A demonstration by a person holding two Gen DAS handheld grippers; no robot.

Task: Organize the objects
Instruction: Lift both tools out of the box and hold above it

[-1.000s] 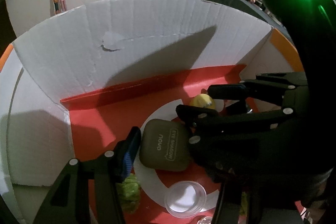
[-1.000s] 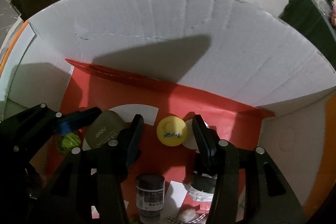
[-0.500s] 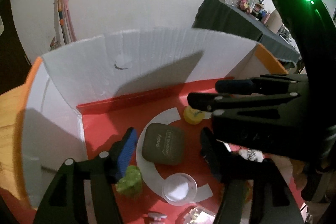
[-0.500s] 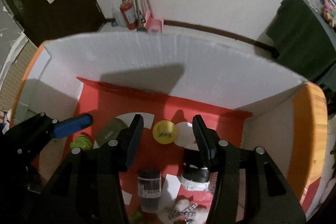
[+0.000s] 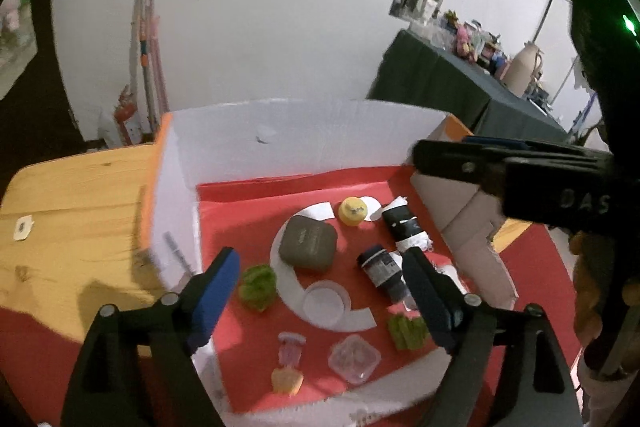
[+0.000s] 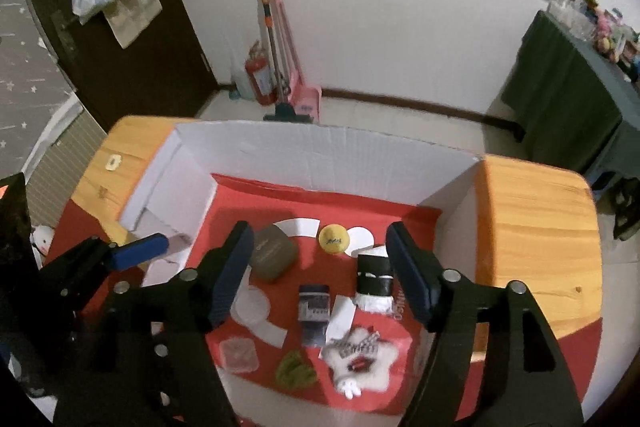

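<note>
A white cardboard box (image 6: 320,155) with a red floor holds the objects. An olive eye-shadow case (image 5: 307,243) (image 6: 274,254) lies near a yellow ball (image 5: 352,211) (image 6: 333,239). A black-and-white roll (image 5: 404,227) (image 6: 374,279) and a dark jar (image 5: 382,273) (image 6: 314,307) lie to their right. A clear round lid (image 5: 325,303) rests nearer me. My left gripper (image 5: 320,261) hangs above the box, jaws opening, nothing between them. My right gripper (image 6: 319,233) also hovers above, jaws opening and empty.
Green fuzzy lumps (image 5: 258,285) (image 6: 295,371), a clear square tub (image 5: 354,357) and a white star plush (image 6: 360,355) lie near the box's front. The box stands on a wooden table (image 6: 536,211) partly under red cloth. One right-gripper finger (image 5: 480,163) crosses the left wrist view.
Both grippers have risen and drawn back from the box floor, and their jaws have spread wider. The whole box and the table around it now show.
</note>
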